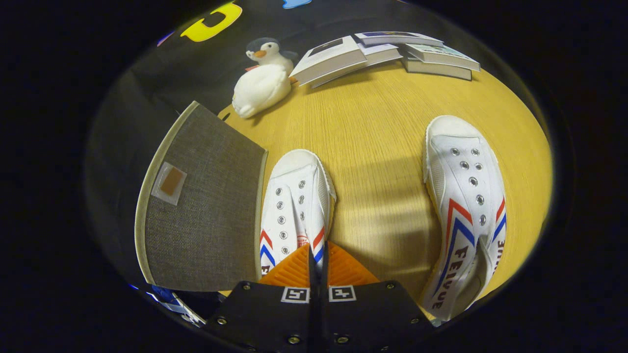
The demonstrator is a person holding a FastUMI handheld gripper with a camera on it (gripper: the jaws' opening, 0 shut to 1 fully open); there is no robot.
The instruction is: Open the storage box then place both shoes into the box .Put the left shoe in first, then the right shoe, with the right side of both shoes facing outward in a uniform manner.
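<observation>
A white canvas shoe (294, 206) with red and blue stripes lies on the wooden table (378, 147), toe pointing away, right beside the grey fabric storage box (206, 211). My gripper (318, 260) is at this shoe's heel end. Its fingers are nearly together, and the shoe's striped right side wall is pinched between the pads (343, 269). The matching second shoe (463, 196) lies apart to the right, toe also pointing away, with its heel opening toward me. Of the box I see a grey panel with a beige rim and a small tag (169, 182); its inside is hidden.
A plush penguin (262, 81) lies beyond the box at the table's far side. Several books (387, 54) are spread and stacked along the far edge. Bare wood lies between the two shoes and ahead of them.
</observation>
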